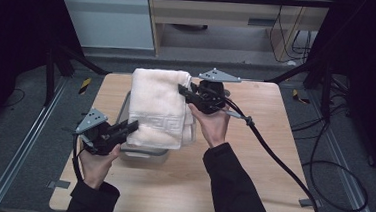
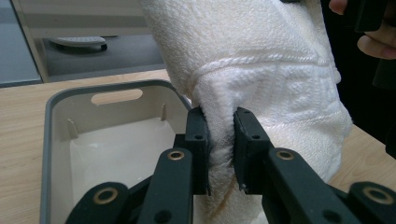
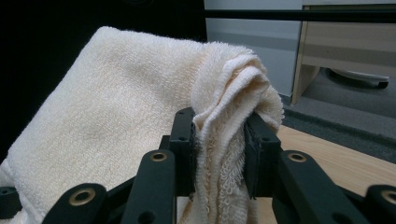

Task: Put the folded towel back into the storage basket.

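Holding a folded towel [image 1: 156,111] stretched over a grey bin [image 1: 137,151] on the worktop [image 1: 252,155]. Left hand-held gripper [image 1: 133,126] clamped on the near lower corner; in the left gripper view, jaws pinch a thick fold of terry [image 2: 222,140], with the empty bin [image 2: 60,140] just behind and below. Right hand-held gripper [image 1: 183,90] clamped on the far upper corner; in the right gripper view, several bunched layers [image 3: 219,154] sit squeezed between the jaws.

Grips at opposite corners, probably to keep the fold from opening and the cloth spread flat rather than sagging. Far end raised higher than near end, so towel hangs tilted above the bin, apparently not resting on its floor. Cannot tell whether the middle touches the rim.

Likely intent: lowering the folded towel into the bin. Bin looks narrower than the towel's length, so some bunching at the ends seems possible. Thick layers in both jaws suggest secure holds.
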`<state>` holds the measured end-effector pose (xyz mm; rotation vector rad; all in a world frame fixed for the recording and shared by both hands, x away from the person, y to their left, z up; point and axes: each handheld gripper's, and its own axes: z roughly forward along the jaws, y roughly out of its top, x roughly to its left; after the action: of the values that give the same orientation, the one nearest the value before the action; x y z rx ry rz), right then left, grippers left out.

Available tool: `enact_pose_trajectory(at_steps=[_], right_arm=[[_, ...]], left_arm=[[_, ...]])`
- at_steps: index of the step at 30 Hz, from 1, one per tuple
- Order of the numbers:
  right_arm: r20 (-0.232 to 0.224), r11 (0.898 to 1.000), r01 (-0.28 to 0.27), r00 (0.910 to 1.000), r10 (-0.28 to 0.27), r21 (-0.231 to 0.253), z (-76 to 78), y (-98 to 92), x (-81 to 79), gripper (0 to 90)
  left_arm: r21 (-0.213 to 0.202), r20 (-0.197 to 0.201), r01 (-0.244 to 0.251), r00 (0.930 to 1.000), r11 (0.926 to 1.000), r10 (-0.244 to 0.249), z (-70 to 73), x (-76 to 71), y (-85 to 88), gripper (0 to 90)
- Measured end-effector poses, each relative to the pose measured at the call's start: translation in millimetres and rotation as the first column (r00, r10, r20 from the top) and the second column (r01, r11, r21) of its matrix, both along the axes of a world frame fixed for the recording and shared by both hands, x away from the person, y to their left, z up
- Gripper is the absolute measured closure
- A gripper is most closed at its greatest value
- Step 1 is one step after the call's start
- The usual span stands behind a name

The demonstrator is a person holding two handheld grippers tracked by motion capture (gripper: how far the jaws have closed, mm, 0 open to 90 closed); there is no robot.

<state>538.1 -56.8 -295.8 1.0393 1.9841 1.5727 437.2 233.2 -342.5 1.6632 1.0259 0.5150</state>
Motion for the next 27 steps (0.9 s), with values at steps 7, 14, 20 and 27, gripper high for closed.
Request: enact_pose_trajectory(at_steps=[7,14,20,27], right_arm=[[0.0,1.0,-0.005,1.0,0.005,-0.001,-1.6,10.6,3.7,69.0],[-0.007,1.0,-0.012,0.9999,0.012,0.004,-3.9,22.5,8.0,69.1],[-0.015,1.0,-0.019,0.9997,0.019,0.004,-6.8,33.3,11.4,69.1],[-0.031,1.0,-0.022,0.9993,0.022,0.003,-14.2,45.7,16.8,69.1]], left_arm=[[-0.002,-0.008,-0.023,0.9997,0.9997,0.023,-2.0,2.3,8.8,77.1],[-0.007,-0.018,-0.042,0.999,0.9991,0.042,-2.4,3.5,19.2,77.2],[-0.003,-0.028,-0.056,0.998,0.9984,0.056,-3.7,3.6,26.7,77.2],[0.009,-0.047,-0.077,0.9959,0.997,0.078,-7.7,6.3,37.0,77.2]])
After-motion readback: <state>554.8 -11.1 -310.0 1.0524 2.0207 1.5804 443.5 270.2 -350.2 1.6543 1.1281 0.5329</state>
